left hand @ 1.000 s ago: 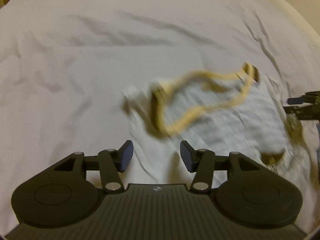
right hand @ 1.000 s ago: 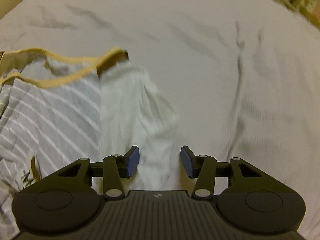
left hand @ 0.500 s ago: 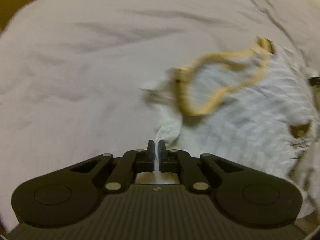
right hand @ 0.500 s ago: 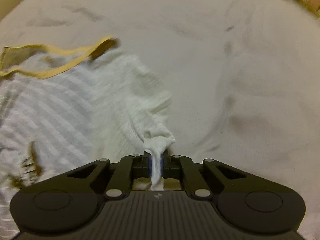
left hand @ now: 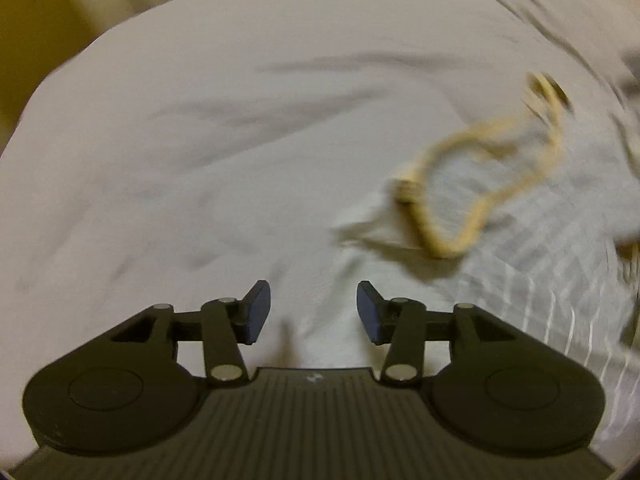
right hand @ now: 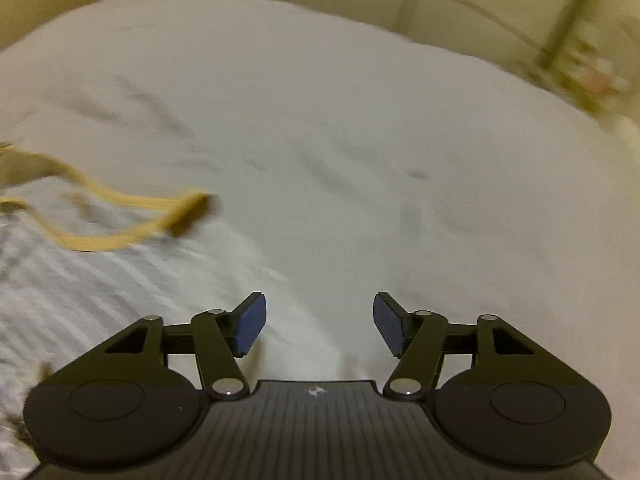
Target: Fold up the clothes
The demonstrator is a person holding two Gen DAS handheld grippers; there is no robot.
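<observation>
A white T-shirt with thin stripes (left hand: 532, 248) and a yellow neck band (left hand: 476, 196) lies on the white bed sheet (left hand: 240, 140), blurred by motion. It fills the right side of the left wrist view and the left side of the right wrist view, striped shirt (right hand: 80, 280), neck band (right hand: 120, 216). My left gripper (left hand: 313, 312) is open, with pale cloth lying below and between its blue pads. My right gripper (right hand: 319, 322) is open too, over the shirt's plain white edge.
The wrinkled sheet (right hand: 360, 140) spreads far ahead of both grippers. A yellowish wall (left hand: 36, 32) shows at the far left of the left view. A blurred shelf or rack (right hand: 576, 60) stands past the bed's far right edge.
Half a second ago both grippers were shut on folds of the shirt's sleeves. Both have let go and opened, and the views have swung so the shirt sits further to the side.
</observation>
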